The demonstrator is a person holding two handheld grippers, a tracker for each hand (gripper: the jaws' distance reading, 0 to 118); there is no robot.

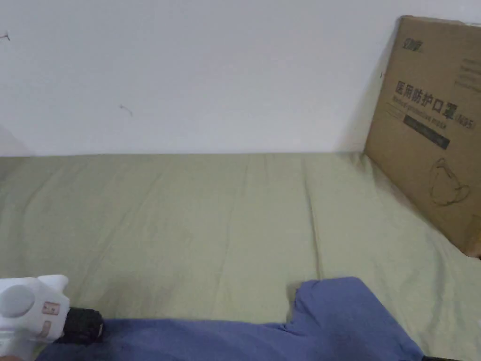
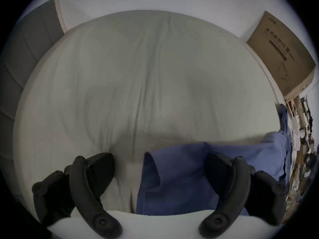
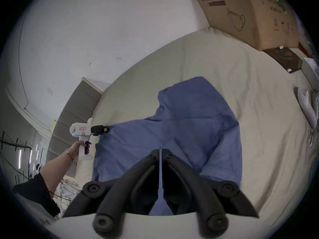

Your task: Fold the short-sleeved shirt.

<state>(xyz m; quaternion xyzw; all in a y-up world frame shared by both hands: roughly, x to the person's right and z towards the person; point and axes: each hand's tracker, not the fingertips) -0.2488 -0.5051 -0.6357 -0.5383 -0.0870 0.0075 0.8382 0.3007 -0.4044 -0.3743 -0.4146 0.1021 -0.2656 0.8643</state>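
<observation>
We find one blue short-sleeved shirt (image 1: 263, 336) lying on the bed (image 1: 197, 221), at its near edge, toward the near right corner. One sleeve (image 1: 333, 298) juts toward the far edge; the body runs leftward along the near edge. Creases cross the cloth in the right gripper view, and one layer lies turned over near the left gripper in the left gripper view. We cannot tell whether this counts as a deliberate first fold. We judge the task to be at an early stage: no compact folded packet is present, and most of the folding remains.

The left gripper (image 2: 159, 166) stands with its jaws wide apart over the left end of the shirt. One jaw is above bare sheet, the other above blue cloth; neither grips anything. From the right gripper view we see this same tool at the shirt's left edge, held by a hand (image 3: 76, 150).

The right gripper (image 3: 160, 154) has its jaws drawn together with only a thin slit between them. Blue cloth shows through that slit, but whether the pads pinch the fabric we cannot tell.

Count: one shirt, two grippers, one cardboard box (image 1: 430, 127) leaning against the wall at the far right corner of the bed, and one white object (image 3: 306, 110) near the right edge.
</observation>
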